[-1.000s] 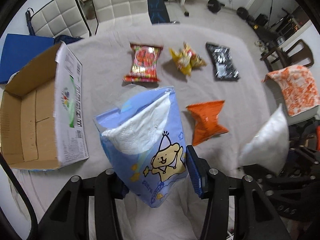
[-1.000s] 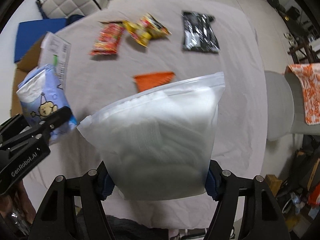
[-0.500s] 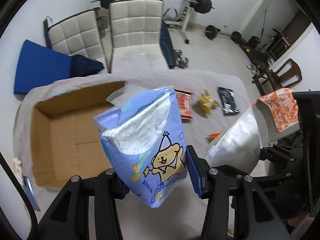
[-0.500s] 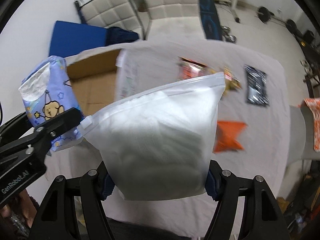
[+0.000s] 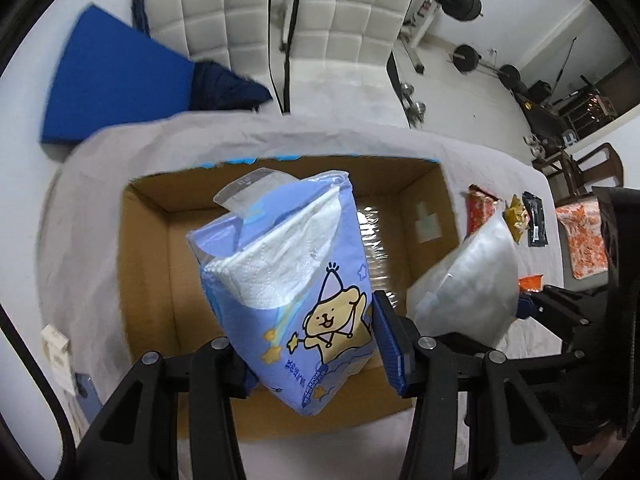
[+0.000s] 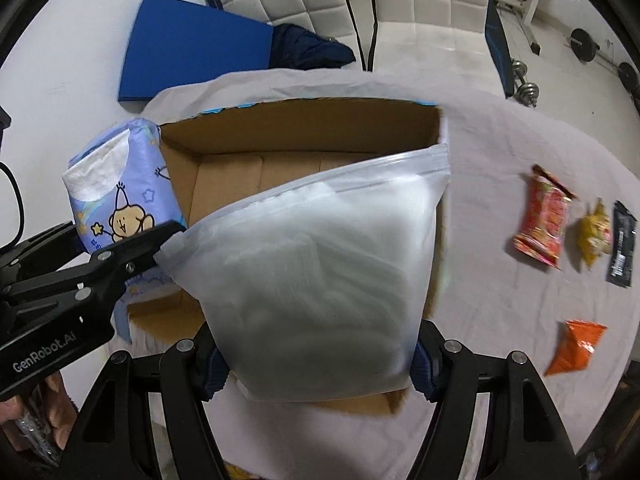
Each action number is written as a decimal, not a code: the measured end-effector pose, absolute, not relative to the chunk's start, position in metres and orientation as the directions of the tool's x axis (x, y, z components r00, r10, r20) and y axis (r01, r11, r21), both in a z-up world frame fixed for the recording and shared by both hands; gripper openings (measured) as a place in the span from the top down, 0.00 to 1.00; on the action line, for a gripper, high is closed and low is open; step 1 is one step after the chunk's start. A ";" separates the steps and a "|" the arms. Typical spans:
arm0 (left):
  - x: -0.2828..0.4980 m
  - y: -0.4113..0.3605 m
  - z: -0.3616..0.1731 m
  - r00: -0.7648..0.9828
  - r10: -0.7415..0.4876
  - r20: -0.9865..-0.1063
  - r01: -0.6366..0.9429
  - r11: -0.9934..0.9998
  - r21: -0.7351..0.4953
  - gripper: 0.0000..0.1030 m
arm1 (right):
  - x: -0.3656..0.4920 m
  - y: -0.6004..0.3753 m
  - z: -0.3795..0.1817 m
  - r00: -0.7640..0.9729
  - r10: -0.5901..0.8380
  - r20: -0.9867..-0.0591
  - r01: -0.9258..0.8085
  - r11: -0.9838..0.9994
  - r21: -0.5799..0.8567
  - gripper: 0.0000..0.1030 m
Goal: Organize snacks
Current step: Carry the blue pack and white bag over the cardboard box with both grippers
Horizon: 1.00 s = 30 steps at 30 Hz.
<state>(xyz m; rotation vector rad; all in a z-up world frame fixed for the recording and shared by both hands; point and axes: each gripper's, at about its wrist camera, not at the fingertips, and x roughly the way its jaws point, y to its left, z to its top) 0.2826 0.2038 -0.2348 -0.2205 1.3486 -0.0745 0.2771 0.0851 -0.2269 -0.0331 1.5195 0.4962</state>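
**Both grippers loaded, hanging over the box**

Left gripper (image 5: 310, 348) is clamped on the blue tissue pack (image 5: 288, 280) w/ the cartoon dog on it, pads squeezing its lower end, white tissue poking out the top. It's held up in the air over the open cardboard box (image 5: 152, 280), not touching the bottom afaict. Box interior looks bare in both views, just brown flaps and some clear tape.

Right gripper (image 6: 316, 364) is closed around the frosted zip bag (image 6: 320, 272), gripped at the bottom, zip strip pointing up + right. That one hangs over the right half of the box, right next to the tissue pack. The bag hides most of the box's near right corner in the right wrist view.

Rest of the snacks sit on the grey cloth (image 6: 500, 340) to the right of the box: red snack pack (image 6: 542, 218), yellow pack (image 6: 596, 234), black packet (image 6: 622, 244) in a row on the far side, orange pack (image 6: 576, 346) nearer. All well apart from the box. Two white chairs (image 5: 348, 24) behind the table.
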 end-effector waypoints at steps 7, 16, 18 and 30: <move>0.320 0.233 -0.297 0.099 -0.314 -0.944 -0.038 0.947 -0.319 0.56 | 0.310 0.113 -0.280 -0.058 0.234 -0.970 -0.306 0.921 0.241 0.29; 0.349 0.246 -0.338 0.029 -0.380 -0.925 -0.035 0.924 -0.380 0.56 | 0.337 0.130 -0.323 -0.049 0.190 -0.980 -0.258 0.946 0.197 0.29; 0.353 0.250 -0.343 0.017 -0.388 -0.922 -0.032 0.921 -0.388 0.56 | 0.341 0.132 -0.332 -0.040 0.178 -0.983 -0.239 0.954 0.182 0.29; 0.355 0.257 -0.376 -0.121 -0.435 -0.892 -0.002 0.899 -0.438 0.55 | 0.349 0.135 -0.374 -0.052 0.131 -0.990 -0.197 0.971 0.139 0.25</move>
